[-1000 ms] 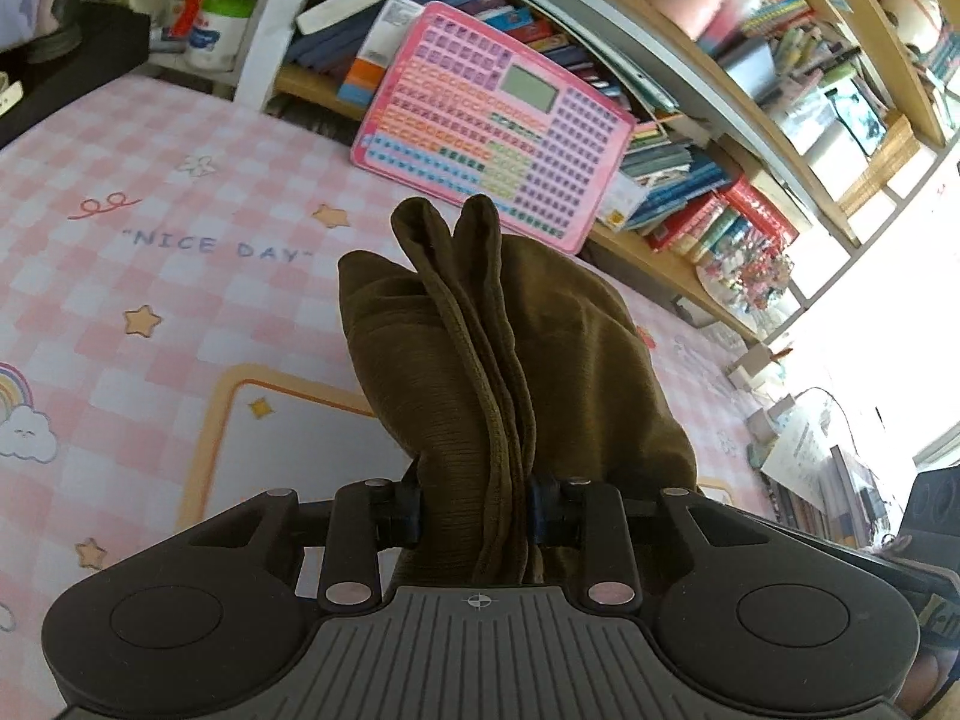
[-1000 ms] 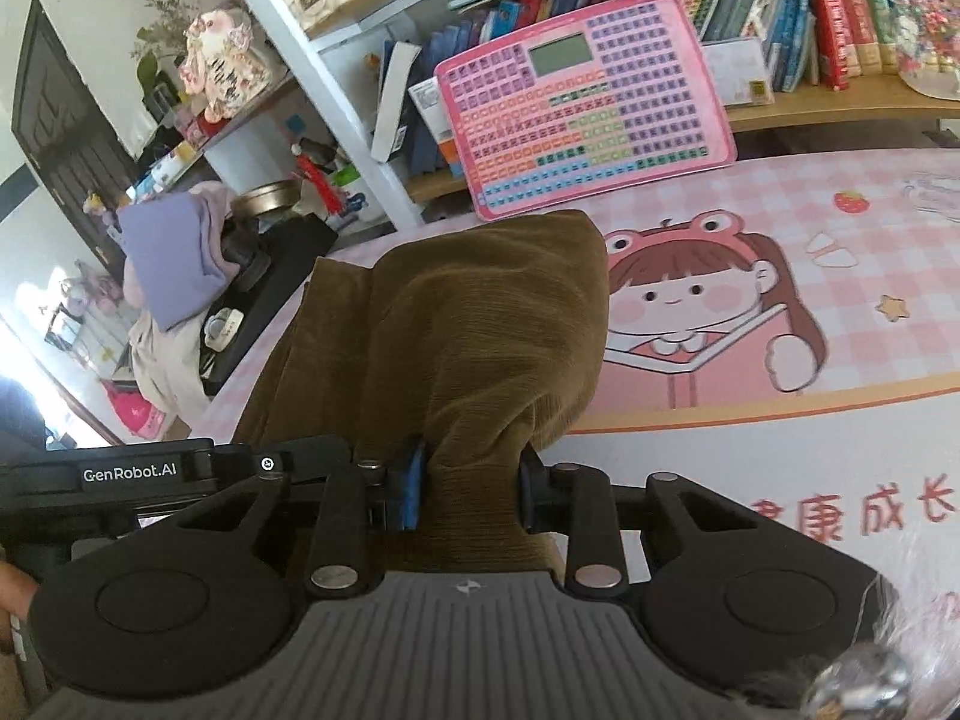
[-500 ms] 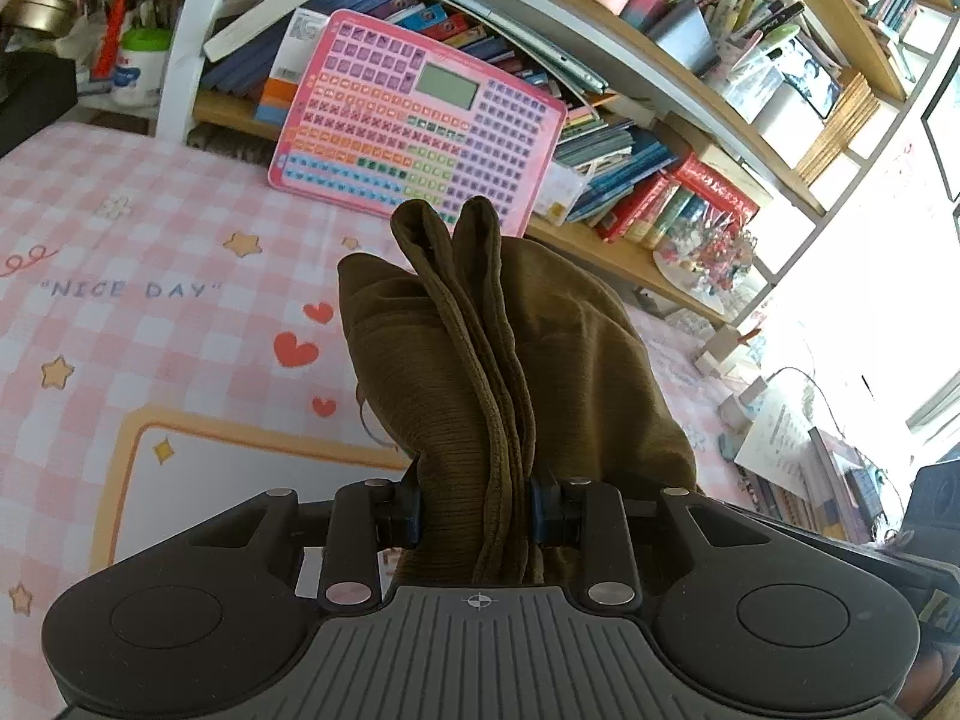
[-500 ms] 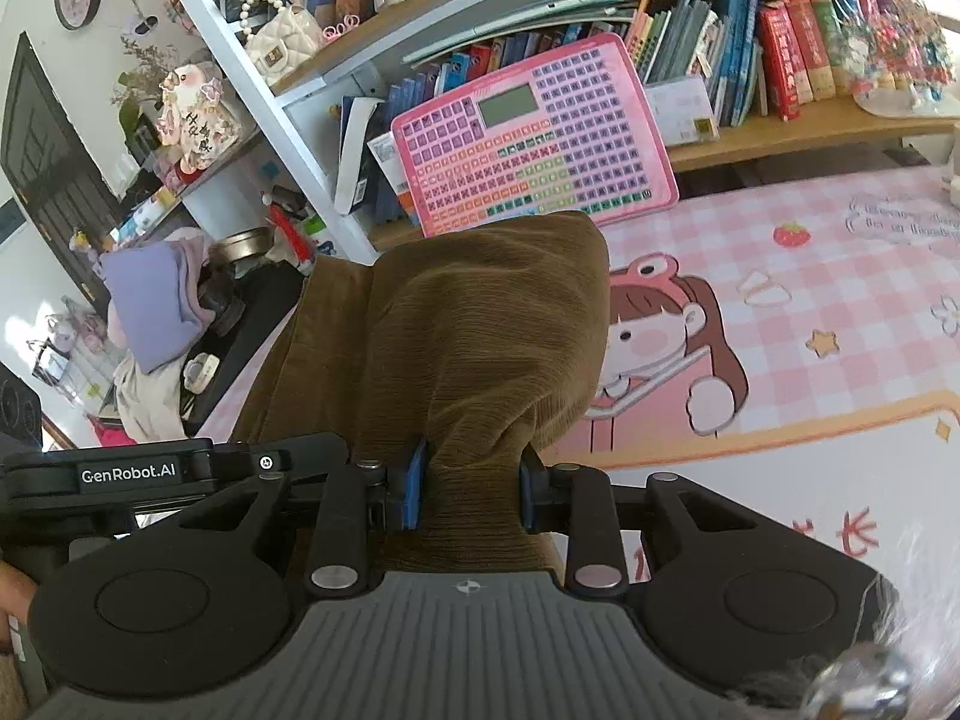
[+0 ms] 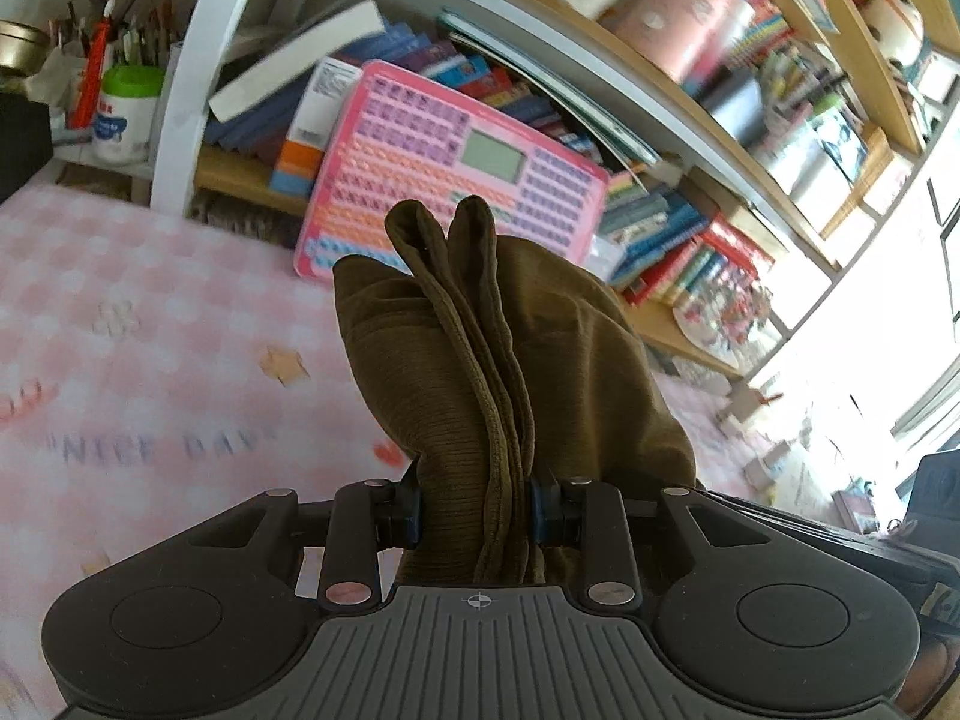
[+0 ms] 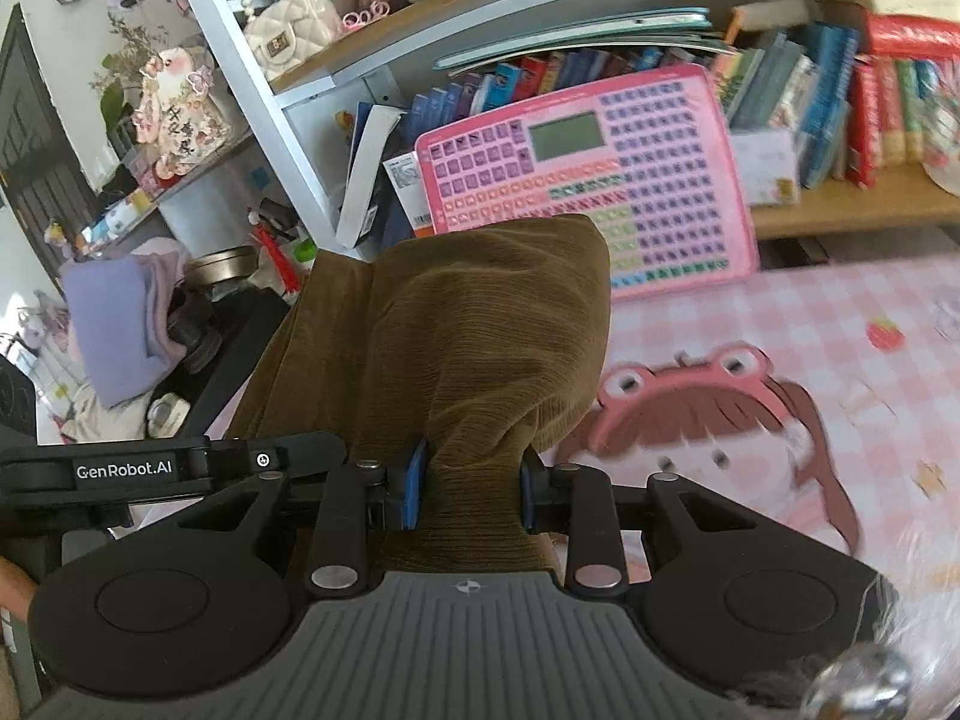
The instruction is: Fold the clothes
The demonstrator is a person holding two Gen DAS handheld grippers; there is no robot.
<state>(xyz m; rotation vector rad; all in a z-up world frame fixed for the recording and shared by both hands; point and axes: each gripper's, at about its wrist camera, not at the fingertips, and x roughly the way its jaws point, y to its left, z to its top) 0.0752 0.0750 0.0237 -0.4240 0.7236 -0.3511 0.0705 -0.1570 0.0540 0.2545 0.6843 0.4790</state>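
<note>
Now your left gripper (image 5: 474, 510) and right gripper (image 6: 468, 495) both clamp the brown garment (image 6: 480, 348) above the "NICE DAY" mat (image 5: 150, 360); "GenRobot.AI" shows beside it.

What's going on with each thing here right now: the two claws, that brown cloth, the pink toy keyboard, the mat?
Left gripper: shut on the brown garment.
Right gripper: shut on the brown garment.
Brown garment: bunched in layered folds, pinched by both grippers.
Pink toy keyboard: propped against the shelved books, screen blank.
Pink checked mat: lying flat.
White handbag: clasp closed, upright on shelf.
</note>
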